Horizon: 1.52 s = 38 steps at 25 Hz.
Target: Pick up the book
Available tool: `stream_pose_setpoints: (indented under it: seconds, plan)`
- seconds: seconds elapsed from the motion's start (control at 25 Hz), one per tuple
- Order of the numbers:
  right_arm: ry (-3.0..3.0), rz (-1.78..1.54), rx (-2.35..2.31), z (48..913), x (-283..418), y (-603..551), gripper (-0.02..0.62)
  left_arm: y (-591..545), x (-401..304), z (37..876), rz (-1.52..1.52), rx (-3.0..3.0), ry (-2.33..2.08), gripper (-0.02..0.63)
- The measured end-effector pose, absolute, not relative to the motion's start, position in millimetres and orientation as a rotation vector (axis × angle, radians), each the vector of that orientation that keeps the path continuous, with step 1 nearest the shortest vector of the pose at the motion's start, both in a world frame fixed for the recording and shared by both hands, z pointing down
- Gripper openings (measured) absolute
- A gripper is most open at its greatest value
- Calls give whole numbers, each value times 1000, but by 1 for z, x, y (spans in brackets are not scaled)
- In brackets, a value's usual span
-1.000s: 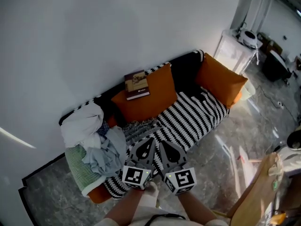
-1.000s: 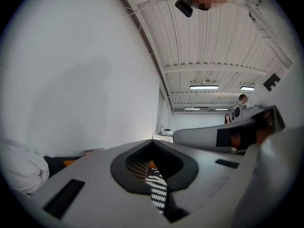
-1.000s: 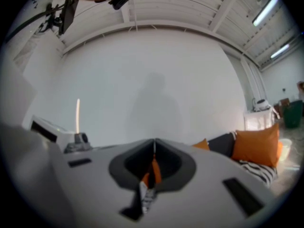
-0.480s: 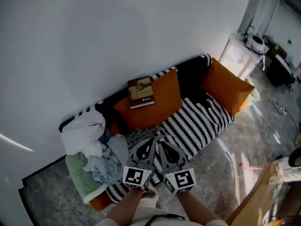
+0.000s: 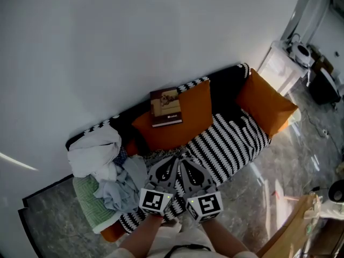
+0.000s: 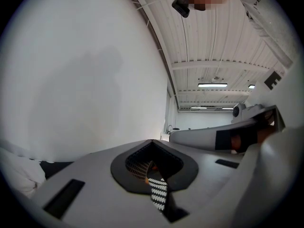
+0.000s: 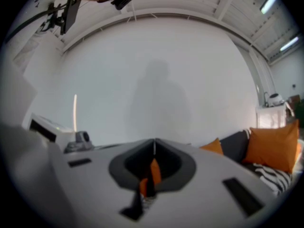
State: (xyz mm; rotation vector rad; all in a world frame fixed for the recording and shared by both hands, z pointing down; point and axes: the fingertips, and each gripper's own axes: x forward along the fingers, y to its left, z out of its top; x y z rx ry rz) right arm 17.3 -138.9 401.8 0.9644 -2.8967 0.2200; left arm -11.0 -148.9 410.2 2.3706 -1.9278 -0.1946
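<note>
A brown book (image 5: 166, 107) lies on top of an orange cushion (image 5: 180, 117) that leans on the back of a black-and-white striped sofa (image 5: 231, 141). My left gripper (image 5: 173, 160) and right gripper (image 5: 184, 162) are held side by side near the sofa's front edge, well short of the book. Both point toward the sofa with their jaws together and nothing between them. In the left gripper view (image 6: 153, 146) and the right gripper view (image 7: 154, 144) the jaws meet in a closed seam.
A pile of white, grey and green laundry (image 5: 105, 171) fills the sofa's left end. A second orange cushion (image 5: 266, 104) stands at the right end. A white wall (image 5: 134, 36) rises behind. A white cabinet (image 5: 285, 63) and grey marble floor (image 5: 269, 187) lie to the right.
Both grippers and the camera have moved closer to the sofa; the sofa and book have shifted slightly right and down in the head view. The jaws stayed together.
</note>
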Motion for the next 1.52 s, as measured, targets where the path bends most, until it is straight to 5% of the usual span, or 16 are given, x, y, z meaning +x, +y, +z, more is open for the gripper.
stream_pose_setpoints:
  seconds: [1.52]
  plan:
    - [-2860,357,741,523,-41,-234,14,-230,-77,527,-170,2028,-2107,21]
